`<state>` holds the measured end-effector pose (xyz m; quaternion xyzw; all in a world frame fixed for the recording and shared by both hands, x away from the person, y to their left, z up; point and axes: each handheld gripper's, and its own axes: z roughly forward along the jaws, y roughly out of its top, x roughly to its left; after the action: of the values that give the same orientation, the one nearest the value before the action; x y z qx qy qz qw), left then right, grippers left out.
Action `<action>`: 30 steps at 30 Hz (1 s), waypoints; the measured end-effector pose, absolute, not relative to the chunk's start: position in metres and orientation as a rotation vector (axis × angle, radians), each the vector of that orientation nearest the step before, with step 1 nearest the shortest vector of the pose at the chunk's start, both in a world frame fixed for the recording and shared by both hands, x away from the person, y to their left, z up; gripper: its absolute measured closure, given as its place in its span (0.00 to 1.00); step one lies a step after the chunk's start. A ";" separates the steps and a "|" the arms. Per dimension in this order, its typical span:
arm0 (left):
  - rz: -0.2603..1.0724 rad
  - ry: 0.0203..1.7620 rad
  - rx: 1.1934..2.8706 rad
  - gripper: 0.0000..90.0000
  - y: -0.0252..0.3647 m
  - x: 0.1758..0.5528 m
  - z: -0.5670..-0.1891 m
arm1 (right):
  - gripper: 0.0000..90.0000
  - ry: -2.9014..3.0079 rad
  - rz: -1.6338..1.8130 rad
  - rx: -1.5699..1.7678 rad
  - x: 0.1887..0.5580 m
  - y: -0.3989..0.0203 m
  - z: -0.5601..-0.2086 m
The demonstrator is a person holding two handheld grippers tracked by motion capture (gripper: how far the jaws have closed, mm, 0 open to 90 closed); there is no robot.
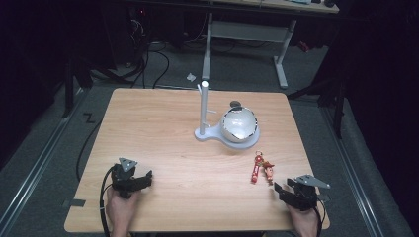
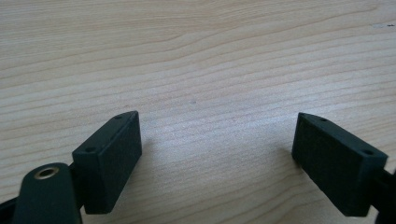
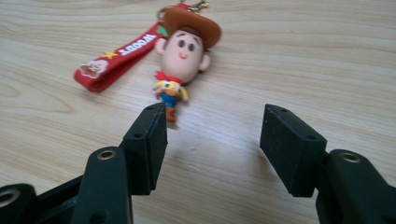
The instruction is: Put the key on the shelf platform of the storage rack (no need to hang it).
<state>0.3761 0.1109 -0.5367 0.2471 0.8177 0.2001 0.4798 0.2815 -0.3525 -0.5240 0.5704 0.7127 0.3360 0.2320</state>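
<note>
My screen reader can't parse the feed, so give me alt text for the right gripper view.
A cowboy figure keychain lies on the wooden table, just ahead of the open right gripper. Its feet are by the left-hand jaw, and nothing is between the jaws. Its red wrist strap trails off to the left.

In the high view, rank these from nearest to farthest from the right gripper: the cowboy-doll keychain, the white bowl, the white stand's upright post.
1. The cowboy-doll keychain with its red strap, lying on the wooden table just ahead and left of the right gripper.
2. The round white bowl, past the keychain towards mid-table.
3. The white stand's upright post, left of the bowl, farthest.
</note>
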 end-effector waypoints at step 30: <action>0.479 2.006 0.583 0.18 0.110 0.376 -0.536 | 0.49 2.022 0.812 1.496 0.331 -0.318 -0.526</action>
<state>0.3761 0.1099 -0.5361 0.2386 0.8218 0.1964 0.4787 0.3312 -0.3181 -0.5259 0.5486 0.7414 0.2978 0.2464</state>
